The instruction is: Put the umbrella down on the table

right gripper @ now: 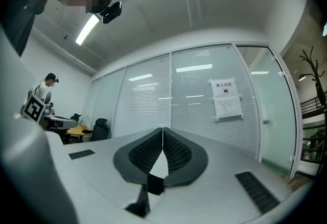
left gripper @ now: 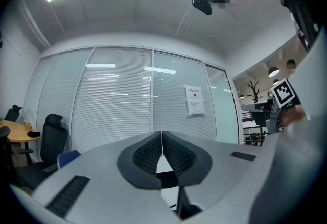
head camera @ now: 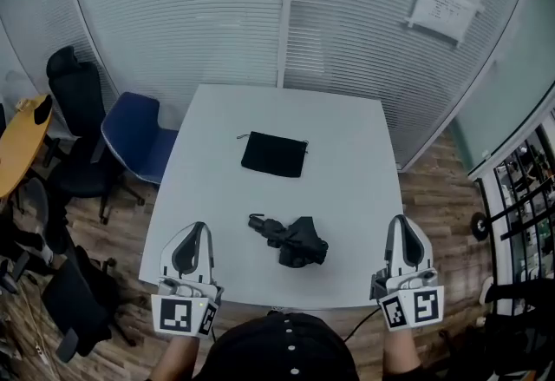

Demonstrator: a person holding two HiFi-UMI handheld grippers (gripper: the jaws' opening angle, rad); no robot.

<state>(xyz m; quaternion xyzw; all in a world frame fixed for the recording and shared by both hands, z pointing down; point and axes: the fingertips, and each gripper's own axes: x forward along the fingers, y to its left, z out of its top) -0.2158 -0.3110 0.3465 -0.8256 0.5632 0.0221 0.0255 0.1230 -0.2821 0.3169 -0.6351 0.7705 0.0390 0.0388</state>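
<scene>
White square table [head camera: 347,154] fills the middle of the head view, and your two grippers hover by its near edge. Your left gripper [head camera: 200,227], at lower left, has its jaws pressed together with nothing between them. Your right gripper [head camera: 400,220], at lower right, is likewise clenched and empty. Between them and slightly higher in the frame, the folded black umbrella [head camera: 295,242] lies on the tabletop, well apart from both. Beyond it rests a flat black fabric pouch [head camera: 274,154], then a frosted glass wall with blinds [head camera: 217,15].
</scene>
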